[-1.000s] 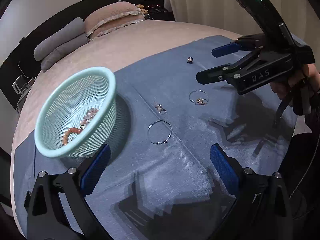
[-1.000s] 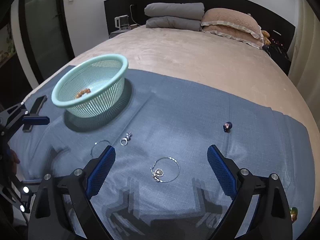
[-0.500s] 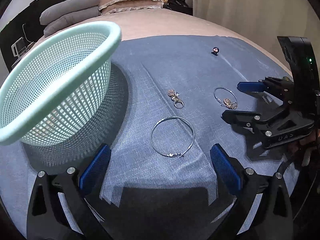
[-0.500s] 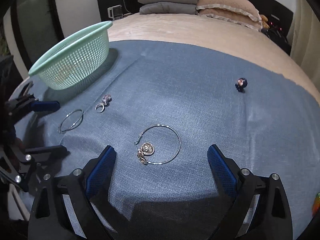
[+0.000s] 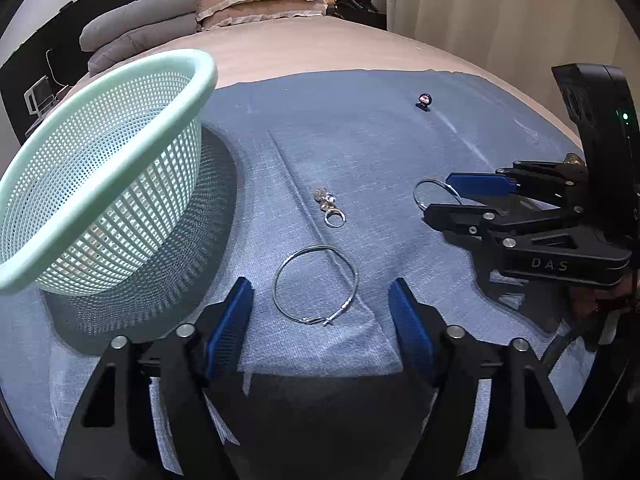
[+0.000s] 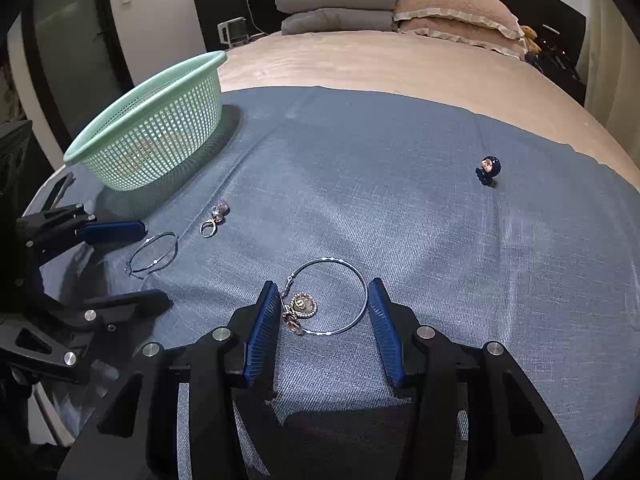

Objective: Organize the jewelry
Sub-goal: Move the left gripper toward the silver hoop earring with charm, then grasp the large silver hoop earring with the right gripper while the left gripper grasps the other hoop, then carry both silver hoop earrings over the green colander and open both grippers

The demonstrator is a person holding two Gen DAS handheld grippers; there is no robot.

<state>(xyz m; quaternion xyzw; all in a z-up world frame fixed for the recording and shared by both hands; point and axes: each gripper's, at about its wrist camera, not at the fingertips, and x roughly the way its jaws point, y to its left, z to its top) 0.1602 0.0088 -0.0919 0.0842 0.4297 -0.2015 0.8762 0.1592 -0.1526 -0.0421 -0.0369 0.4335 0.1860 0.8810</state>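
Left wrist view, lower centre: thin silver wire bangle with a small clasp [image 5: 316,286], lying flat on the blue-grey woven cloth [image 5: 360,148] between the blue-padded fingers of the left gripper [image 5: 320,308]. The jaws are closing, pads on either side of the hoop and not touching it.

Just above it in the frame: small silver clip with pale bead charms [image 5: 330,208], loose on the cloth.

Right of centre: second silver hoop bangle [image 5: 434,194], partly hidden behind the right gripper [image 5: 440,200], which enters from the right edge.

Right wrist view, lower centre: the same silver hoop, here seen to carry round gold-toned charms [image 6: 328,300], lying between the right gripper's [image 6: 322,312] blue pads. Its jaws are closing too; the left-hand pad sits just beside the charms (contact cannot be told), the right-hand pad just clear of the rim.

Upper right of that frame: tiny dark-blue figurine [image 6: 489,170], well apart from the rest.

Upper left in both views: pale green perforated plastic basket [image 5: 100,184], standing on the cloth; contents not legible through the mesh.

Surround: beige bedspread [image 6: 380,60] under the cloth, with folded grey pillows [image 6: 336,8] and a pink frilled pillow [image 6: 456,20] at the top of the frame.
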